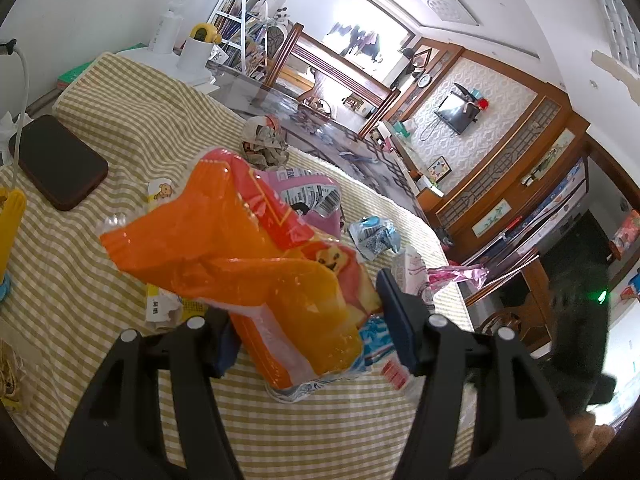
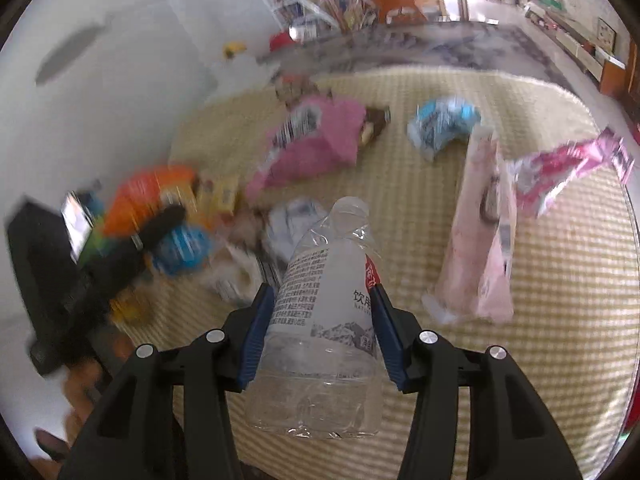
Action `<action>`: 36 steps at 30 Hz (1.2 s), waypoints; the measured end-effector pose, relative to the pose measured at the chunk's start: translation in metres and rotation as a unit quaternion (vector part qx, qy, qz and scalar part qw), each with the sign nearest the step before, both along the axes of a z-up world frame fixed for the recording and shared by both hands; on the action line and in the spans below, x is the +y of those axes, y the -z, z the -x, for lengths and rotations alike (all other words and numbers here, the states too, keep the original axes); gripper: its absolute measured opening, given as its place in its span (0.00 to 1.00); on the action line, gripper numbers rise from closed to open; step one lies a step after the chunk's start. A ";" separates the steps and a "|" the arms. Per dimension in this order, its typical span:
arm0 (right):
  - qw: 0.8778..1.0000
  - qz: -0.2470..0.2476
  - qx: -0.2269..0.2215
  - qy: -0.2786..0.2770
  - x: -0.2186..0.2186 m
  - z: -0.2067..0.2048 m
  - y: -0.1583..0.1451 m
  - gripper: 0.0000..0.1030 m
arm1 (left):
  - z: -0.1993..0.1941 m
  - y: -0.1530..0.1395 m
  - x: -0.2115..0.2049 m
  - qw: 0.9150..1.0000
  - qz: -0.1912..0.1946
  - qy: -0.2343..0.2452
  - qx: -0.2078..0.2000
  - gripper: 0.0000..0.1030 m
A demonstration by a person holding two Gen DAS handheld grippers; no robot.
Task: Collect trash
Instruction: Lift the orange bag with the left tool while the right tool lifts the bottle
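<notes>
My left gripper is shut on a crumpled orange snack bag, which stands up between the pads with a blue-and-white wrapper bunched beneath it. The left pad is hidden behind the bag. My right gripper is shut on a clear, crushed plastic water bottle, held above the checked tablecloth. Loose trash lies on the cloth: a pink bag, a blue wrapper, a pale pink long packet, a magenta wrapper and crumpled paper. The right wrist view is blurred.
A dark phone lies at the cloth's far left, with a small bear sticker near it. White containers stand at the back corner. The table's right edge drops to the floor, with wooden cabinets beyond it.
</notes>
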State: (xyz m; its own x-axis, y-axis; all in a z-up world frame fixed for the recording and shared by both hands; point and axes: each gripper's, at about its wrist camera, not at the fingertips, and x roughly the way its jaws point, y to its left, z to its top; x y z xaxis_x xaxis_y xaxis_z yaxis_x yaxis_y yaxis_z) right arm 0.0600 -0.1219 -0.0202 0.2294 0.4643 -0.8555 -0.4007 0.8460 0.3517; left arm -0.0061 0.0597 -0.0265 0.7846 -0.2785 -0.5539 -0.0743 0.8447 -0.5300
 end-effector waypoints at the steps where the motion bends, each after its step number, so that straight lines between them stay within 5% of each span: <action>1: 1.000 0.010 0.010 -0.005 0.003 0.001 0.008 0.47 | 0.000 0.000 0.001 1.000 0.000 0.000 0.000 0.57; 7: 0.998 0.032 0.048 -0.017 0.017 0.001 0.032 0.49 | 0.000 0.002 0.000 1.000 0.002 -0.001 0.001 0.57; 13: 0.997 0.060 0.041 -0.032 0.033 0.001 0.039 0.62 | 0.000 0.002 -0.002 1.000 0.001 -0.001 0.002 0.57; 18: 0.996 0.076 0.030 -0.042 0.038 0.002 0.048 0.55 | 0.001 0.002 -0.002 1.000 0.001 -0.001 0.002 0.57; 36: 0.997 -0.064 0.001 0.044 -0.043 0.007 -0.003 0.49 | 0.002 -0.004 -0.011 1.000 -0.020 0.011 -0.007 0.57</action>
State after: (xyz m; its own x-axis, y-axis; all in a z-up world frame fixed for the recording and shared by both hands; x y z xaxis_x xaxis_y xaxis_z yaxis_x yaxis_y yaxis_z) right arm 0.0535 -0.1650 -0.0170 0.2725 0.5483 -0.7907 -0.3254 0.8258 0.4605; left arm -0.0077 0.0484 -0.0226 0.7868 -0.2740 -0.5531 -0.0480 0.8663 -0.4973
